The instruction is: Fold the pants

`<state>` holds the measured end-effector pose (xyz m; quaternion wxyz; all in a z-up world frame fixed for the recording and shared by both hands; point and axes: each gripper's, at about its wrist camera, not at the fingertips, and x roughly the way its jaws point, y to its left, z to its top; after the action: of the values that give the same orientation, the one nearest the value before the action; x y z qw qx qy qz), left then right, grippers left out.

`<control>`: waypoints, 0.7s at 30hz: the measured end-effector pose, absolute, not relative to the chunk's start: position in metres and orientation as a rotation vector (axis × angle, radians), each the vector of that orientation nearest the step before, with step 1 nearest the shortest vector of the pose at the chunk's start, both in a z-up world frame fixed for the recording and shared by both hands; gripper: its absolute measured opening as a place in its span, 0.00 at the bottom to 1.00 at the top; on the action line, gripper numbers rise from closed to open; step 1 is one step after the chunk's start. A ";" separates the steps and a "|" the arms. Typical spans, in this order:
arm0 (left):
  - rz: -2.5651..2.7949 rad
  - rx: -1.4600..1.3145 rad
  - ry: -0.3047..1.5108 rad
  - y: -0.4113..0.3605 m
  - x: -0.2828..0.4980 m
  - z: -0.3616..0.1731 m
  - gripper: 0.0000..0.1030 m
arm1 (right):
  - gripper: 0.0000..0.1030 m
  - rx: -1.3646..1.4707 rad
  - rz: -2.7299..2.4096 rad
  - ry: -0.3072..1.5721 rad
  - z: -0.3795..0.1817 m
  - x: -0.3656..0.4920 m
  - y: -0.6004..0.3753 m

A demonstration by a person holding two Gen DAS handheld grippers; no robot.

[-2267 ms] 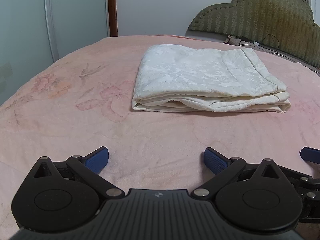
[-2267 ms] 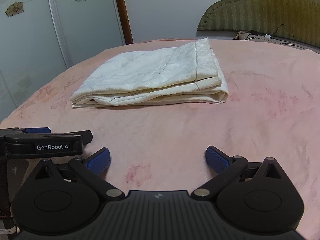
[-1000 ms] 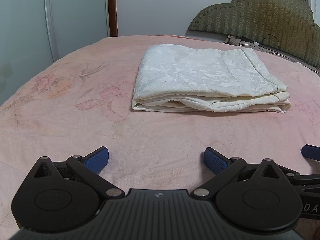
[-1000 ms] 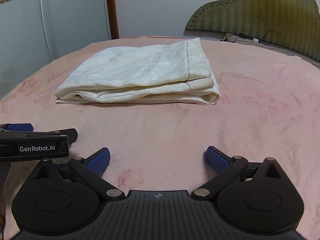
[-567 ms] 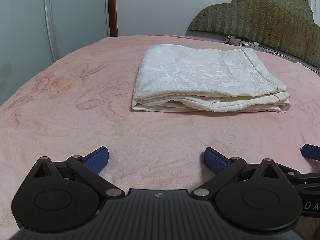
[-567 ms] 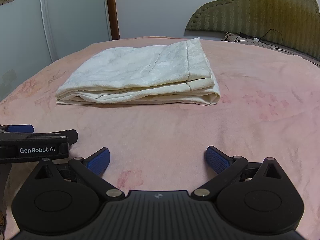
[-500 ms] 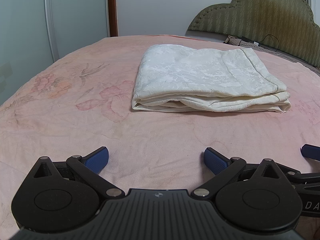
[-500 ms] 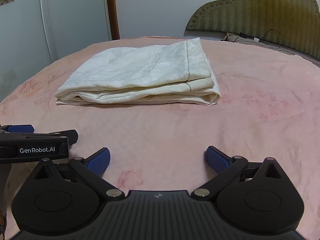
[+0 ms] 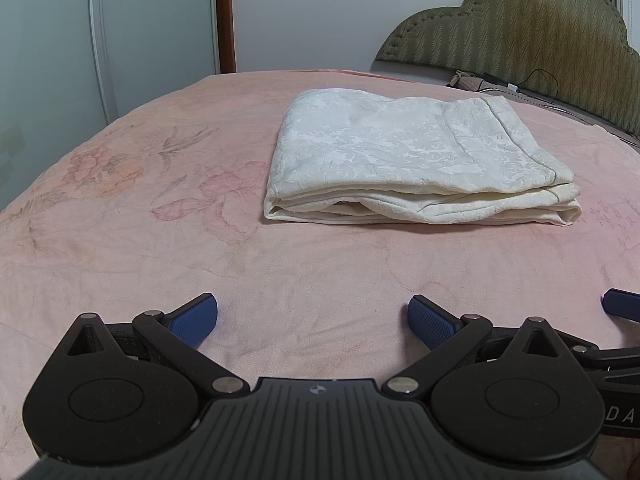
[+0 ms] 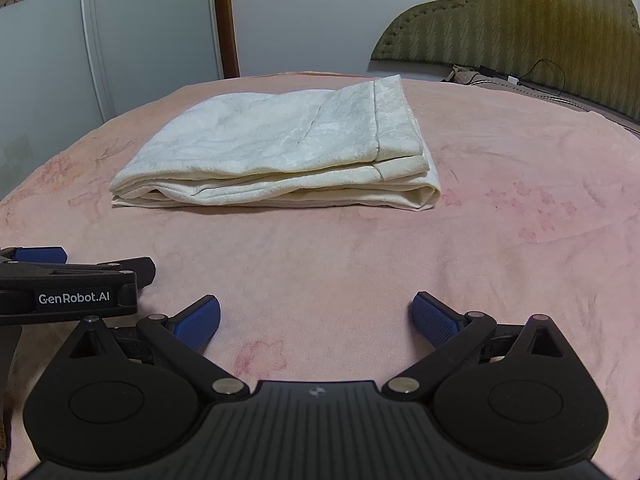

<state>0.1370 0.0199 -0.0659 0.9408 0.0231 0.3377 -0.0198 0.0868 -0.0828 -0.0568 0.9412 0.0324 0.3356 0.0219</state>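
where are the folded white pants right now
The folded cream-white patterned pants lie flat on the pink floral bedspread, centre-right in the left wrist view, ahead of both open hand-held grippers, short of the olive padded headboard.

Black ribbed left gripper, blue textured fingers, silver screws, white "GenRobot.AI" lettering

The left hand-held gripper is level and low, its two blue-padded fingers spread wide apart with nothing between them. The right hand-held gripper sits in the same pose, its blue fingers also spread wide and holding nothing. The two are side by side and close: the left one's black body and a blue fingertip show at the left edge of the right wrist view, and a blue fingertip of the right one shows at the right edge of the left wrist view.
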 end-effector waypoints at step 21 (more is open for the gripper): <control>-0.041 0.042 0.689 0.022 0.137 -0.066 1.00 | 1.00 0.055 0.040 0.688 -0.057 0.088 -0.083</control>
<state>0.1368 0.0218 -0.0665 0.9408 0.0203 0.3377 -0.0203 0.0876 -0.0828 -0.0573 0.9409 0.0271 0.3370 0.0194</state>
